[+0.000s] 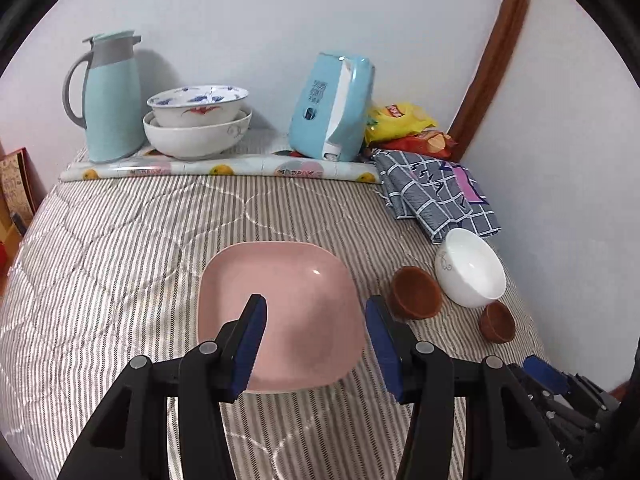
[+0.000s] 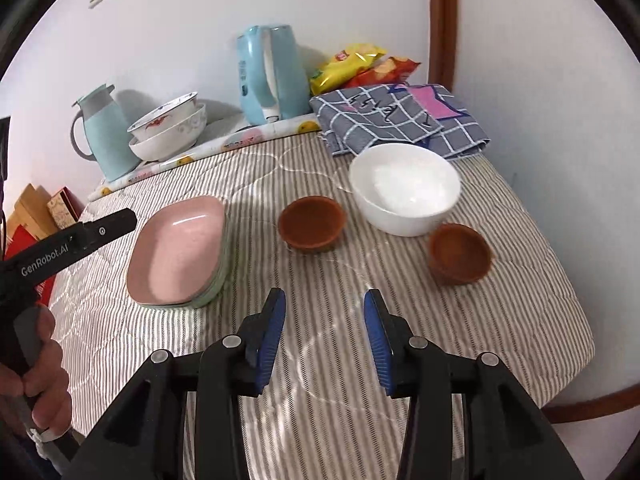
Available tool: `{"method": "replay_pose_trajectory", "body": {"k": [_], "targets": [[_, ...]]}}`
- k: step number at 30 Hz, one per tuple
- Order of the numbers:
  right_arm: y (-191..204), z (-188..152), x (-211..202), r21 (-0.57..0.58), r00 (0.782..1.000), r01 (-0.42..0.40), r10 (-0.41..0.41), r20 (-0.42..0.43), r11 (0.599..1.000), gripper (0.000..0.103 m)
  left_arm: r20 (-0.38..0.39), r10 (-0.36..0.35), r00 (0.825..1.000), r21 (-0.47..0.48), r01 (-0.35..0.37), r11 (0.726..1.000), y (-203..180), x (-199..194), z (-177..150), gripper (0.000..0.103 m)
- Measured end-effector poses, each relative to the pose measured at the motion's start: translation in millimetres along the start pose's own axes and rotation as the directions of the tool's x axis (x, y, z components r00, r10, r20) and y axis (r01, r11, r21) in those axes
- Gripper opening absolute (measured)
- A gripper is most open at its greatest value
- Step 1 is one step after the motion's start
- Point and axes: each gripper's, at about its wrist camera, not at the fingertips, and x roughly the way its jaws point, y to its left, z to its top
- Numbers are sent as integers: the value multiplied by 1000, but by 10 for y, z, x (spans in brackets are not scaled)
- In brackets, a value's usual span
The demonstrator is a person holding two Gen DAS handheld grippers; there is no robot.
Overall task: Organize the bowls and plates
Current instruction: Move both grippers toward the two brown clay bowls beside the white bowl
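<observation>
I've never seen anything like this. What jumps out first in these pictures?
The pink plate tops a small stack on the striped cloth, left of centre. Right of it stand two brown bowls and a white bowl; black, blue-padded grippers loom open in front.

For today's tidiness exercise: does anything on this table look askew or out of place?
Yes. The white bowl lies tipped on its side beside two brown cups, unlike the upright stacked bowls at the back.

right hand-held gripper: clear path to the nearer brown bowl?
Probably yes. The right hand-held gripper is open and empty, and only bare striped cloth lies between it and the nearer brown bowl. The pink plate and white bowl sit off to either side.
</observation>
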Motion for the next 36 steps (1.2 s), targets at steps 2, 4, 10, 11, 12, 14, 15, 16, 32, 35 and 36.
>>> {"method": "replay_pose_trajectory", "body": {"k": [2,4,10,11,12,14,15,16,32,35,36], "targets": [[-97,-20,-54,7,1000,27,-27,7,1000,44,-8,-22,1000,-5,22,1000,-54,-33,-35,49],[-182,-42,-104,13,999,36,-36,18,999,44,-19,-34,999,-9,34,999,-106,-50,-58,49],[-377,-83,-207,42,999,32,-33,15,999,44,-19,-59,998,23,59,998,-290,-130,-106,49],[-382,-87,-218,33,999,40,-41,17,999,44,-18,-61,998,25,62,998,-305,-139,-107,49],[-394,-91,-229,29,999,48,-49,17,998,44,-17,-62,998,26,63,998,-322,-147,-109,49],[-437,-94,-251,27,998,51,-52,18,998,44,-19,-68,998,25,68,997,-360,-158,-116,49],[-461,-94,-260,32,999,49,-49,18,998,44,-22,-69,997,26,70,997,-375,-158,-120,49],[-493,-94,-267,40,999,47,-47,17,998,44,-27,-70,997,26,71,997,-396,-149,-124,49],[-1075,-6,-170,119,997,70,-72,18,990,45,-67,-60,996,38,63,997,-651,147,-11,51],[-1171,57,-91,125,997,78,-79,4,989,47,-81,-72,994,29,74,997,-704,257,26,51],[-1190,80,-68,121,997,78,-79,2,989,47,-87,-74,993,27,77,997,-724,296,37,51]]}}
